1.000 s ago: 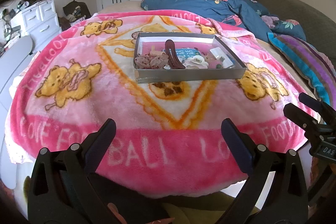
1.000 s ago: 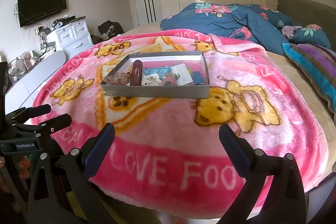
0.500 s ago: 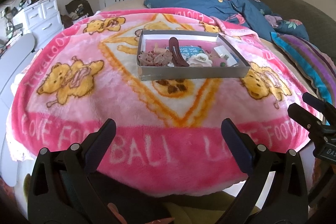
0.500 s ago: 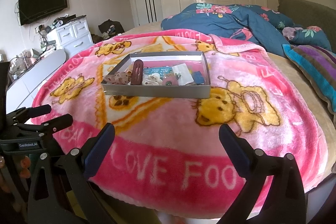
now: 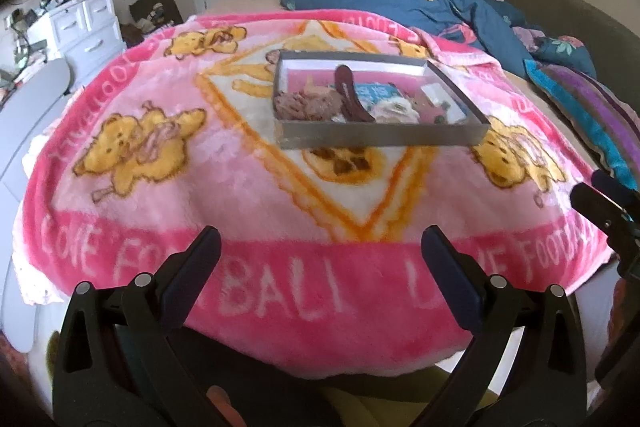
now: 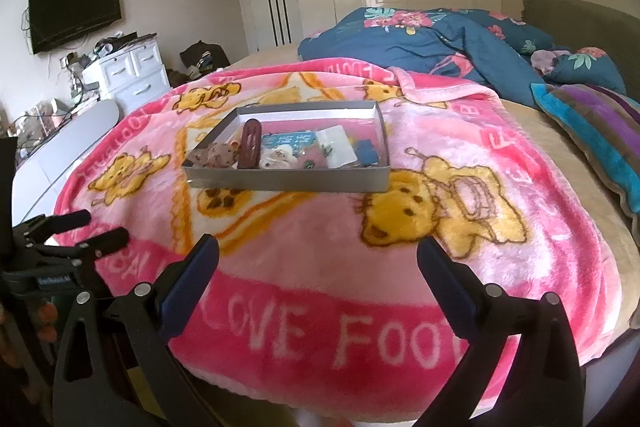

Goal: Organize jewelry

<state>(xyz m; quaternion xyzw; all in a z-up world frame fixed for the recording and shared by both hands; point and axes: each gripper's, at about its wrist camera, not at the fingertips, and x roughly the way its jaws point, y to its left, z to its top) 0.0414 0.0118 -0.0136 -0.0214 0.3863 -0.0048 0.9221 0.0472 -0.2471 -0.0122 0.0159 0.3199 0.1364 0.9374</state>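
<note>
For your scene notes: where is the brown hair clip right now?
The hair clip lies inside the grey tray on the pink blanket, left of centre in both views.

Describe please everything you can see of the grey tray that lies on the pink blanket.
The grey tray is shallow and rectangular, with low matte walls that look like cardboard and a pink floor. It has no lid and lies flat on the pink teddy-bear blanket, over the orange diamond pattern. Inside lie a dark red hair clip, a brownish cluster, a white flower piece, a blue card and small packets. Both grippers are away from it.
</note>
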